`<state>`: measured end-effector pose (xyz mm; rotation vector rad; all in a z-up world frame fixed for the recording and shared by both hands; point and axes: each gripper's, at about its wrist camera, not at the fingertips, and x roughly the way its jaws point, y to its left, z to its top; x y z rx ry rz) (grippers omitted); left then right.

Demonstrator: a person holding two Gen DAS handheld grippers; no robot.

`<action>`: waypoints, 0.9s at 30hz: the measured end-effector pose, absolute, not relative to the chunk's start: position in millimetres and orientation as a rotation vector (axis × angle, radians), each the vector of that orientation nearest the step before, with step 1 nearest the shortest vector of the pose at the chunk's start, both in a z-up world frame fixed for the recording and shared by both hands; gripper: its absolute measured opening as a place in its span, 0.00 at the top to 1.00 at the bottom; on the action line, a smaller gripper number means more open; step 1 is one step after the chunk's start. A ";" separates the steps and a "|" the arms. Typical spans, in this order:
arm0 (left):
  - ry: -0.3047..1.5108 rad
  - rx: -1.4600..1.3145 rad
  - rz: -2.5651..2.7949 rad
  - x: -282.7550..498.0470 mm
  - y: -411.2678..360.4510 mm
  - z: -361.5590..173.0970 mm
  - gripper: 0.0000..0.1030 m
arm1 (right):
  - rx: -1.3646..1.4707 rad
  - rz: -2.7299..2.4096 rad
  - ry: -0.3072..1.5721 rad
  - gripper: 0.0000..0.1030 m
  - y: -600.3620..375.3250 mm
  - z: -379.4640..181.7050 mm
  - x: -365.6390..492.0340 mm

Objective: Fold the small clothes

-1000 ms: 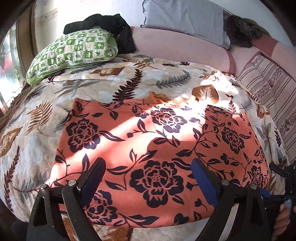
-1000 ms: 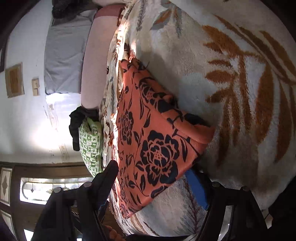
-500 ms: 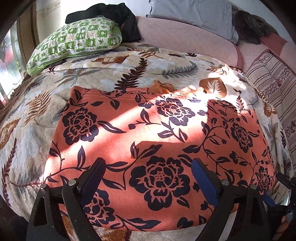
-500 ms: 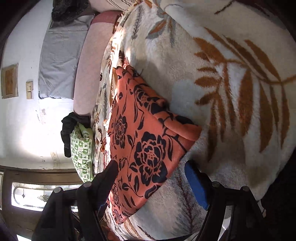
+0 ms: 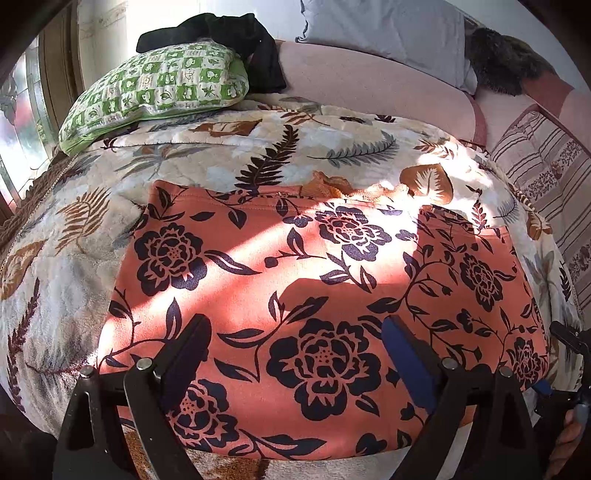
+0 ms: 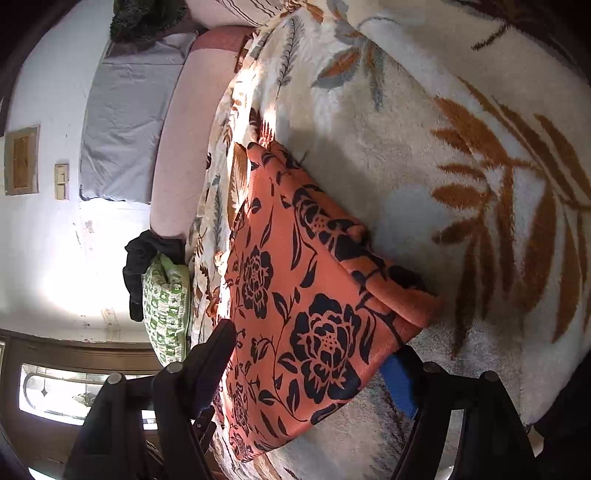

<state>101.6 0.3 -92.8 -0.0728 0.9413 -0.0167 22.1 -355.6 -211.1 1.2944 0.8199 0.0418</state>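
**Orange floral garment lay flat on the bed, both grippers open at its near edge**

The orange floral garment (image 5: 317,280) lay spread flat on the leaf-patterned blanket (image 5: 258,155) that covered the bed, apparently so that its edges could be reached for a fold. The left gripper (image 5: 295,354) hovered low over the garment's near hem, its jaws wide apart and holding nothing. The right gripper (image 6: 314,354) was turned on its side at the garment's right corner, jaws likewise spread, with the corner lying between them but not pinched. That placement suggested a two-point pickup of the near edge, to carry it toward the far hem.

A green checked pillow (image 5: 159,88) with a black cloth (image 5: 236,40) draped behind it sat at the head of the bed, well apart from the garment, beside a grey pillow (image 5: 384,33). No basket, box or other container was visible in either view.
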 end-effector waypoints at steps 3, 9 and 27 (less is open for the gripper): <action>1.034 -0.001 -0.028 111.8 -13.4 -118.4 0.09 | 1.317 0.026 0.824 0.25 -357.6 -220.4 19.9; 0.976 -0.004 -0.042 104.6 -19.7 -108.8 0.09 | 1.269 0.060 0.801 0.25 -360.5 -209.1 28.5; 1.000 0.119 -0.056 109.7 -36.3 -134.8 0.04 | 1.059 0.051 0.887 0.70 -345.1 -212.8 48.0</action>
